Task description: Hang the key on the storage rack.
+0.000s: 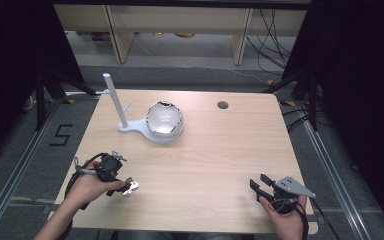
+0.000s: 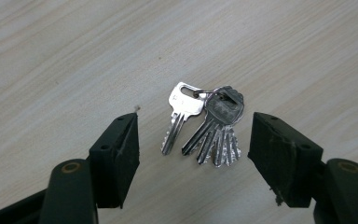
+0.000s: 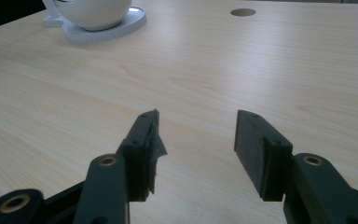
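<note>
The bunch of keys (image 2: 204, 125) lies flat on the worktop (image 1: 205, 160) near the person's left edge, in front of the left claw (image 1: 125, 186). In the left gripper view the left claw stands wide open, its two black pads on either side of the keys but apart from them; nothing is held. The keys are joined on one ring and fan out toward the camera. The right claw (image 1: 258, 185) rests near the right front corner of the worktop, well apart from the keys, its jaws open and empty. At the far side stands a white stand (image 1: 130, 124) with an upright post (image 1: 115, 97) and a round base carrying a bowl (image 1: 164, 119). Judged from this layout, the work is at its first stage: the approach to the keys is complete, the grasp is not yet made, and lifting and carrying the keys, probably to the stand or bowl, remain.
</note>
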A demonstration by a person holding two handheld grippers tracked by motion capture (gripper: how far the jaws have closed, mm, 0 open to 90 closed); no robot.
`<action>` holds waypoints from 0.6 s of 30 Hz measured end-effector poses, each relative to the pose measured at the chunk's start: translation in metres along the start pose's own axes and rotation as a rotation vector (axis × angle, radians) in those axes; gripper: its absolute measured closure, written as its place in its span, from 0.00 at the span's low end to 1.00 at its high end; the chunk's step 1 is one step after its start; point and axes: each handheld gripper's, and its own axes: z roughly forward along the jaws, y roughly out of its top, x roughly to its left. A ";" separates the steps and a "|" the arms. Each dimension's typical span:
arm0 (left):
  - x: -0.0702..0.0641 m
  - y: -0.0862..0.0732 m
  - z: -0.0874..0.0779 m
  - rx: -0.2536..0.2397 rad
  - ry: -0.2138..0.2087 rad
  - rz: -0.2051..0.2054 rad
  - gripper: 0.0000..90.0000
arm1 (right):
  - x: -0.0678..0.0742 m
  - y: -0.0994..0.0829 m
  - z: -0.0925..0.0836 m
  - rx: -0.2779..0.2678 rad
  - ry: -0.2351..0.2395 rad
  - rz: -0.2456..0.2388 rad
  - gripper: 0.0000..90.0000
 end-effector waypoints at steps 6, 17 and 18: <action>-0.006 0.014 0.017 0.061 -0.003 0.049 0.36 | -0.004 -0.001 -0.003 -0.007 -0.016 0.010 0.56; -0.021 0.010 0.019 0.086 0.043 0.214 0.46 | -0.002 -0.002 -0.006 -0.019 -0.003 0.044 0.56; -0.022 0.007 0.021 0.081 0.043 0.223 0.47 | -0.005 -0.001 -0.006 -0.023 -0.008 0.013 0.56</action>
